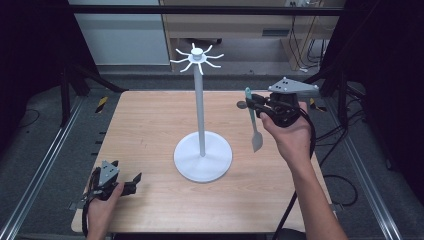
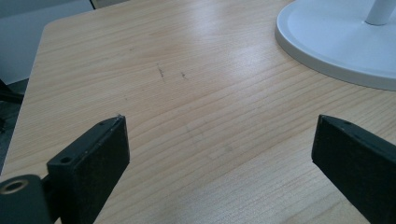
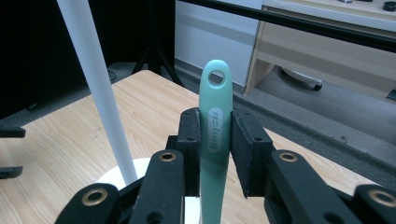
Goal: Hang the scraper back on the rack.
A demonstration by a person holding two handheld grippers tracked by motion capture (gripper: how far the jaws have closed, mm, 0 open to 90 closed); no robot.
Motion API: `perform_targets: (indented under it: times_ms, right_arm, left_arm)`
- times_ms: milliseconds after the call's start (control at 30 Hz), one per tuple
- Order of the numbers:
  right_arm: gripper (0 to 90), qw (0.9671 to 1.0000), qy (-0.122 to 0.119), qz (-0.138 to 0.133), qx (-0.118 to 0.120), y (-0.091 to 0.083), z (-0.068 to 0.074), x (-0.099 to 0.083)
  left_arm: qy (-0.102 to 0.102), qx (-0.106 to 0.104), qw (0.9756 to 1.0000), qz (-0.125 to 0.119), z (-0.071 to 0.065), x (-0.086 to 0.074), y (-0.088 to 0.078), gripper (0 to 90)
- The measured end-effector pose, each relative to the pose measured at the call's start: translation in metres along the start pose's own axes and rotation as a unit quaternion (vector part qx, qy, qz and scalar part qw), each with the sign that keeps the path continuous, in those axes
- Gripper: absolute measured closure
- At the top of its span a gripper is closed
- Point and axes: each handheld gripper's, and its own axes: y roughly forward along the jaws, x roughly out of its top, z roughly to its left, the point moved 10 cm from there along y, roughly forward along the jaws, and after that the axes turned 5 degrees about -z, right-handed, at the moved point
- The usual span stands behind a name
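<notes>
A white stand [image 1: 201,107] with a round base [image 1: 203,157] and hooks at its top [image 1: 197,57] rises from the middle of the wooden table [image 1: 150,130]. My right gripper [image 1: 251,103] hovers to the right of the pole, shut on the mint-green handle [image 3: 215,121] of a small spatula [image 1: 255,131] that hangs blade down. The handle's hole end [image 3: 216,78] sticks up past the pads. The stand's pole [image 3: 100,93] is close on the left in the right gripper view. My left gripper [image 1: 127,182] rests at the table's near left corner, open with nothing between its fingers [image 2: 93,158].
The stand's base [image 2: 336,42] lies ahead and to the right of the left gripper. A dark frame bar [image 1: 200,10] crosses above the far side. Metal rails [image 1: 45,155] run along both sides of the table. Cables lie on the floor at the right.
</notes>
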Motion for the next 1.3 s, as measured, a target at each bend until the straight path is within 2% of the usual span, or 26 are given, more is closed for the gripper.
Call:
perform_targets:
  times_ms: [633,1300]
  right_arm:
    - [74.0,0.9998,-0.009,-0.016,0.009,-0.001,0.012,0.022]
    - [74.0,0.9992,-0.009,-0.034,0.018,0.002,0.019,0.036]
  left_arm:
    - [0.001,-0.002,1.0,0.001,-0.001,0.0,0.0,3.8]
    - [0.001,-0.002,1.0,0.001,0.0,0.0,0.0,3.8]
